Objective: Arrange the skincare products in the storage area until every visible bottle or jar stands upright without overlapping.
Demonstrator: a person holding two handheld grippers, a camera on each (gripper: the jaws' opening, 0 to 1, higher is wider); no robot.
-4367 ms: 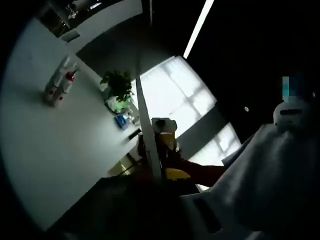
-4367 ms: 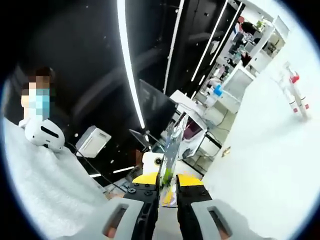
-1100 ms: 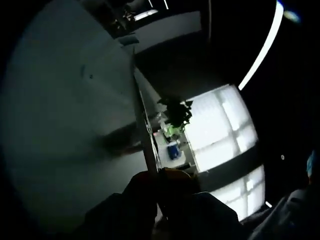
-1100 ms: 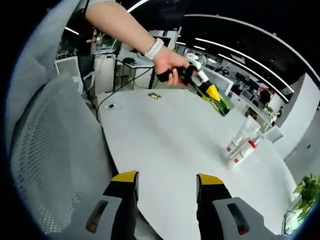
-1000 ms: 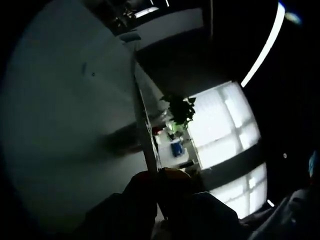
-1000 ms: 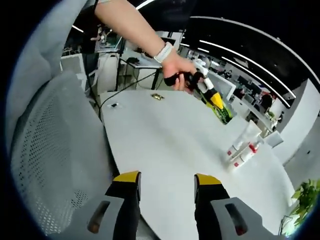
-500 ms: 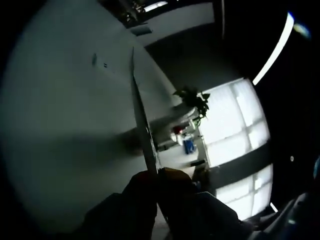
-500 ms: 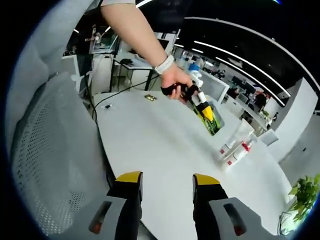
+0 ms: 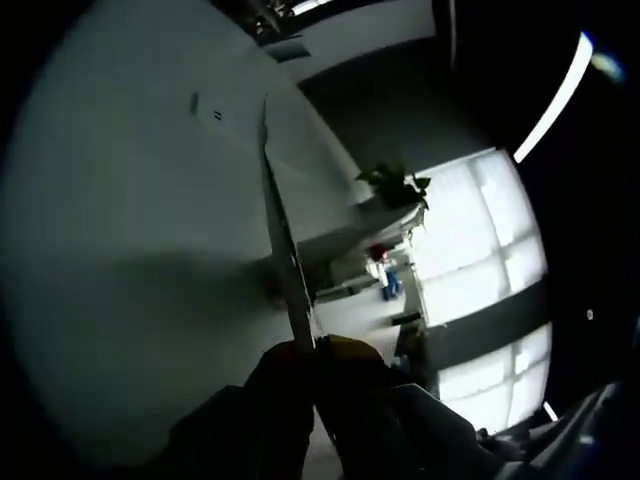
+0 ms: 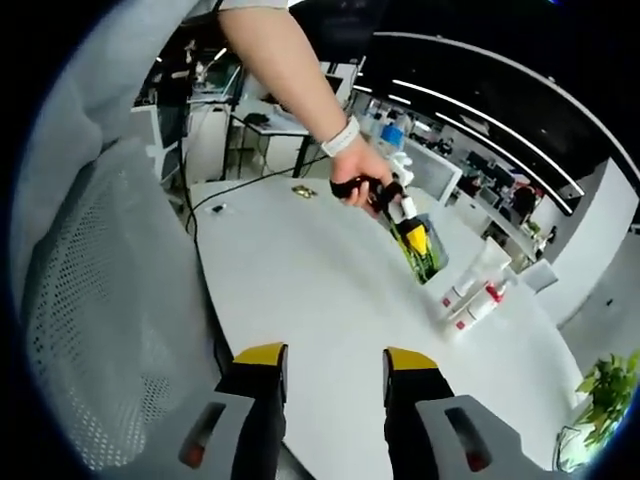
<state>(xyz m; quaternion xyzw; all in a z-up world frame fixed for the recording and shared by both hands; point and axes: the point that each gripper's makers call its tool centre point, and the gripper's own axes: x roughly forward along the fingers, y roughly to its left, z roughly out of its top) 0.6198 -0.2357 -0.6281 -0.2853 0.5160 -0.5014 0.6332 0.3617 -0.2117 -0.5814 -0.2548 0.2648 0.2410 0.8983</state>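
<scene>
Skincare products [image 10: 475, 290] clustered far out on the white surface [image 10: 320, 290], near its far edge: a tall white tube and smaller red-capped bottles, seemingly upright and close together, too small to judge overlap. Nothing gripped yet, so arranging likely all still ahead. Left hand-held gripper [image 10: 418, 250], held in a hand [image 10: 362, 182], reaching toward the cluster, just short of it; jaws look pressed together in its own dark view, empty. Right hand-held gripper [image 10: 325, 375] spread wide, empty, well apart from the products.
</scene>
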